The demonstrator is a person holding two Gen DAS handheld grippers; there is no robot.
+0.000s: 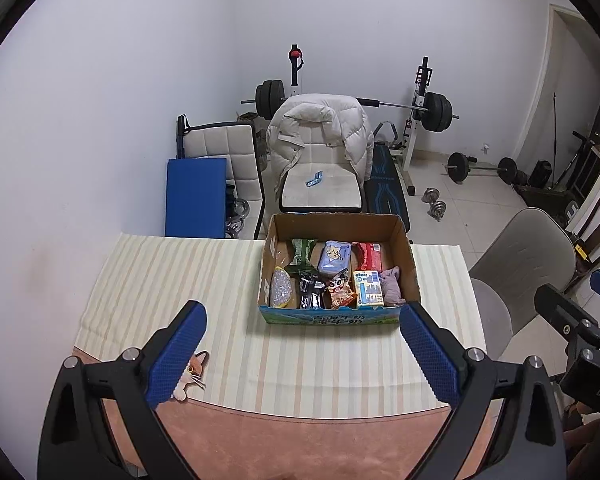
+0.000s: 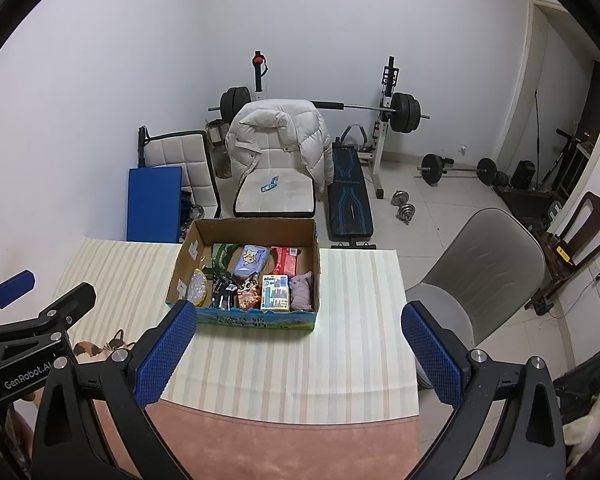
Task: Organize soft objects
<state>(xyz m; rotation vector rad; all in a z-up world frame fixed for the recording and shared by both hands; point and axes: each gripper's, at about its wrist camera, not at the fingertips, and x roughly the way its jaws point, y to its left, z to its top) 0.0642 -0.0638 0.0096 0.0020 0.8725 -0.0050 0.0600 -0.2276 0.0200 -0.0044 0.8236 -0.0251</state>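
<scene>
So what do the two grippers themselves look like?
Both match: the left gripper and right gripper have black angular frames with silver bolts, and fingers faced in blue textured pads. White "GenRobot.AI" lettering marks the left one's body. No cables or sleeves visible.

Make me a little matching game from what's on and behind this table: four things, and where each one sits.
Things:
1. purple cloth
2. white jacket
3. cardboard box
4. red packet

Places:
A. draped over the chair
B. box's near right corner
C. on the striped tablecloth
D. box's far right corner

Pairs: 1-B, 2-A, 3-C, 4-D
</scene>
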